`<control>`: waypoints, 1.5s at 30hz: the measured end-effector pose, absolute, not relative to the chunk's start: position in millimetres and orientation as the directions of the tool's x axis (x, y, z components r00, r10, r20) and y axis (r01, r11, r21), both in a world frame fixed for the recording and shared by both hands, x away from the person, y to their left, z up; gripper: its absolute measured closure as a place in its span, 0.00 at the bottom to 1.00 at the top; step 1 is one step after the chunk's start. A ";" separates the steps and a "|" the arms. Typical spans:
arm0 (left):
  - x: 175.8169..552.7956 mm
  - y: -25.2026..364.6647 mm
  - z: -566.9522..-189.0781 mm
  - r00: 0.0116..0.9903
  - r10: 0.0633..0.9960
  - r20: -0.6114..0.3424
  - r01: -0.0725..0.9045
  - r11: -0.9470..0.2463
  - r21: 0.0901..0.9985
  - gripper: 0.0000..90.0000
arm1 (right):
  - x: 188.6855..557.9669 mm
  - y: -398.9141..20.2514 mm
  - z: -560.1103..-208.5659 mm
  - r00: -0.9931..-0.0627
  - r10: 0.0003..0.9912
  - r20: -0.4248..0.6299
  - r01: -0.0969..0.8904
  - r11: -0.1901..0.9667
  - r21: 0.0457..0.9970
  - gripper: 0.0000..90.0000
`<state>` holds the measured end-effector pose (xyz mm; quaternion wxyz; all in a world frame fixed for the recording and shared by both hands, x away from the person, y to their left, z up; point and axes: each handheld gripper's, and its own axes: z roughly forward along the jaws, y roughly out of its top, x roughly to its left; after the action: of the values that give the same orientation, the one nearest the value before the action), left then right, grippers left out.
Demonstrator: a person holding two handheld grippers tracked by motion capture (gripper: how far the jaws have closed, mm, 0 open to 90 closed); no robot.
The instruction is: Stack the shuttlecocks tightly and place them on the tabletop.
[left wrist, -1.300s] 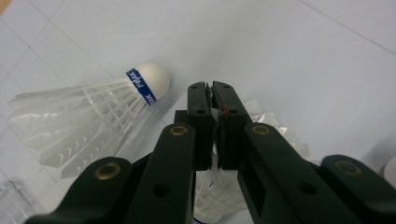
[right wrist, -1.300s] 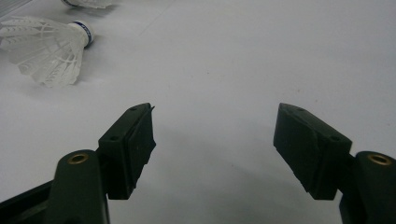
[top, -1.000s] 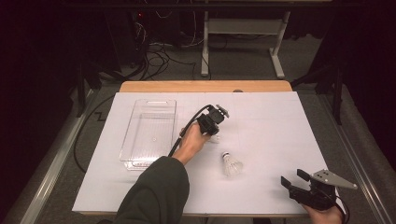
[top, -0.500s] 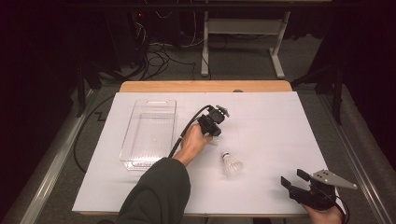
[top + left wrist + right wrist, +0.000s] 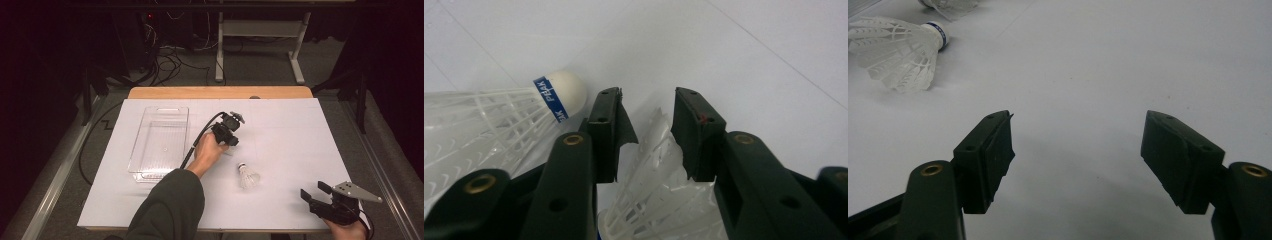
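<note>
White feathers of a shuttlecock [image 5: 659,200] lie between the two black jaws of the left gripper [image 5: 646,107]. The jaws have just been opening, and the skirt now sits in the gap with neither pad pressing on it. It reads as set free on the table, not held.

Just beside it in the left gripper view lies a second shuttlecock [image 5: 499,120] on its side, cork and blue band toward the jaw tips. The high view shows a loose shuttlecock [image 5: 247,176] on the white sheet [image 5: 300,140], nearer the person than the left gripper [image 5: 227,131]. Whether it is the same one as that second shuttlecock, I cannot tell.

Left of the hand stands a clear plastic tray [image 5: 137,150], and nothing appears to be inside it.

At the near right corner the right gripper [image 5: 314,192] hangs with its jaws wide apart and nothing between them, well apart from the shuttlecocks.

Judging by this, the work is partway. Shuttlecocks rest on the sheet and one seems freshly let go. If they belong in the tray, all of that is left to do.
</note>
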<state>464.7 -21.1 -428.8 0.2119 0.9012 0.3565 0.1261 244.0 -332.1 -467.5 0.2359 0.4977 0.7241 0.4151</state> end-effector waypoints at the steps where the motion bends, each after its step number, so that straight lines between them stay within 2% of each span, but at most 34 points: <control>1: 464.6 -21.0 -428.8 0.712 0.698 0.078 0.587 -0.652 0.479 0.70 | 243.9 -332.1 -467.4 -0.392 0.917 0.072 0.525 0.159 0.836 0.33; 6: 465.0 -20.8 -428.4 0.708 0.701 0.081 0.587 -0.649 0.483 0.66 | 244.0 -332.5 -467.4 -0.391 0.918 0.074 0.525 0.156 0.836 0.33; 21: 467.5 -19.0 -429.0 0.691 0.718 0.085 0.593 -0.631 0.501 0.67 | 244.2 -332.5 -467.6 -0.394 0.916 0.073 0.525 0.159 0.836 0.33; 34: 467.6 -18.4 -428.7 0.690 0.722 0.052 0.605 -0.614 0.507 0.57 | 244.2 -332.2 -467.7 -0.394 0.916 0.072 0.526 0.161 0.835 0.33; 45: 468.0 -18.6 -429.4 0.689 0.722 0.061 0.603 -0.618 0.504 0.57 | 244.2 -332.3 -467.7 -0.395 0.916 0.072 0.525 0.161 0.836 0.33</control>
<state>468.0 -18.6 -429.4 0.2285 0.8901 0.3722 0.1301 244.2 -332.3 -467.7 0.2353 0.4971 0.7247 0.4151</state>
